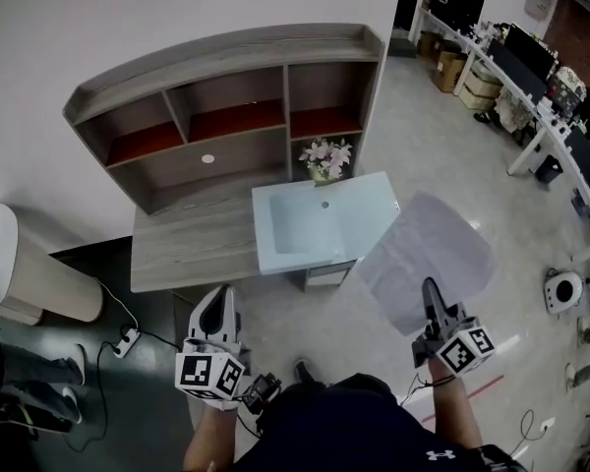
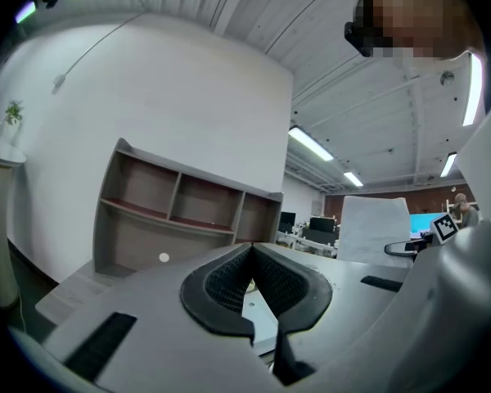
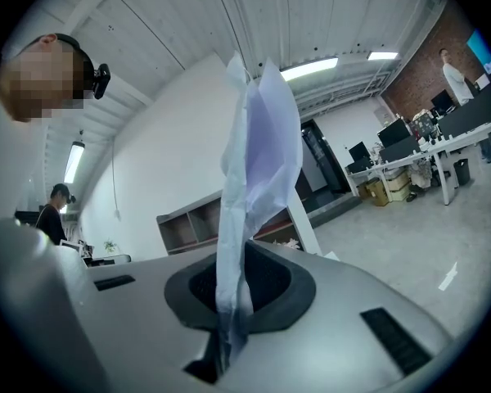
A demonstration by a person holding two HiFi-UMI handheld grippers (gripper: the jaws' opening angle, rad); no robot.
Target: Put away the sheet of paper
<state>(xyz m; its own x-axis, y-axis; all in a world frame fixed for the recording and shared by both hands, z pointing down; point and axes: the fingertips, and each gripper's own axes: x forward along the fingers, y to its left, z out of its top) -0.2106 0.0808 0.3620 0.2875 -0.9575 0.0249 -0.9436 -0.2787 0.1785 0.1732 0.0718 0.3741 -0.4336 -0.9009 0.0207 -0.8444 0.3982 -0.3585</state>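
Paper: the thin white sheet of paper hangs in the air off the right front corner of the grey wooden desk with a shelf hutch, over the floor and touching no furniture.
Right gripper: the right gripper has its jaws pinched tight on the sheet's near edge.
Left gripper: the left gripper is before the desk's front edge, its jaws closed tip to tip and empty.
Done: the sheet is lifted and held.
Left: choosing a spot at the desk — perhaps a shelf — then setting down and letting go; roughly midway.
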